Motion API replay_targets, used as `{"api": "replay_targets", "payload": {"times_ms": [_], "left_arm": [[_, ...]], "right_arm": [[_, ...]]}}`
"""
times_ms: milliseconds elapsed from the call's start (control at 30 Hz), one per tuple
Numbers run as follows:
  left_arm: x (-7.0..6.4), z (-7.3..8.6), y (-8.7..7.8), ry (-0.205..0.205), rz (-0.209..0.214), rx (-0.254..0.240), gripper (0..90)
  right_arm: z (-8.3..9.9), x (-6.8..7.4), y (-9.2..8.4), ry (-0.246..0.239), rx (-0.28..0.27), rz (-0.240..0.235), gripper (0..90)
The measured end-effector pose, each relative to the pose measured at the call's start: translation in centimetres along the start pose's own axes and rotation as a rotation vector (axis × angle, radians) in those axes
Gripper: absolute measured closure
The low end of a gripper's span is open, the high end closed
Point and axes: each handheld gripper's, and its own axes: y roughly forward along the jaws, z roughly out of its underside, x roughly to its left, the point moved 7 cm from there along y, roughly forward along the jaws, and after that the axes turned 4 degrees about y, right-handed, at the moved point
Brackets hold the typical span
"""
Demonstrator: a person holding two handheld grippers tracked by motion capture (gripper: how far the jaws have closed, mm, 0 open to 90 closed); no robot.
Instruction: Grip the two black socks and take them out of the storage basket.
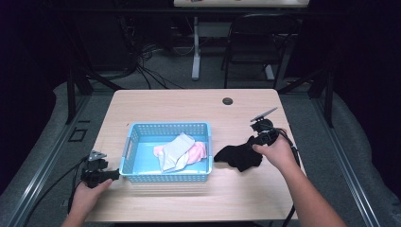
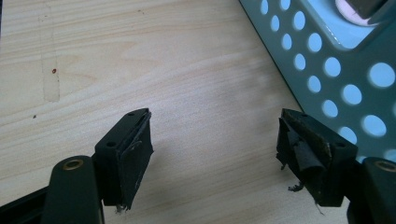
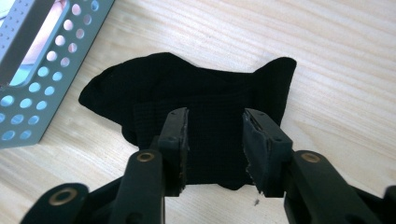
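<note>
On a pale wooden surface (image 1: pixel 189 106), the right tongs (image 3: pixel 215 140) straddle a crumpled black cloth (image 3: pixel 196 100) lying right of a perforated light-blue plastic basket (image 1: pixel 165 178) holding pink and white garments. The left tongs (image 2: pixel 212 154) gape wide beside the basket's near-left corner.
</note>
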Motion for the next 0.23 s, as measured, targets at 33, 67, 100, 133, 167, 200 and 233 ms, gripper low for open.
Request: {"api": "replay_targets", "payload": {"times_ms": [33,67,100,133,167,200,233], "left_arm": [[0.00,0.00,0.00,0.000,0.000,-0.001,26.4],[-0.01,0.00,-0.01,0.000,0.002,0.000,26.4],[-0.02,-0.01,-0.01,-0.001,0.000,0.000,26.3],[-0.02,-0.01,-0.01,-0.001,0.002,0.000,26.3],[0.01,-0.03,0.01,0.002,0.000,-0.001,26.4],[-0.01,-0.03,0.01,0.000,0.000,-0.001,26.4],[-0.01,-0.04,0.02,0.002,0.000,0.000,26.3]], "right_arm": [[0.04,0.10,-0.01,0.005,-0.016,0.001,60.3],[0.13,0.13,-0.02,0.004,-0.021,-0.006,59.9],[0.31,0.22,0.06,0.007,-0.023,-0.014,59.0],[0.49,0.14,0.12,0.004,-0.025,-0.010,58.3],[0.56,0.11,0.20,0.007,-0.030,-0.013,57.7],[0.67,0.09,0.37,0.018,-0.040,-0.014,57.0],[0.78,-0.08,0.46,0.012,-0.032,-0.003,56.1]]}}
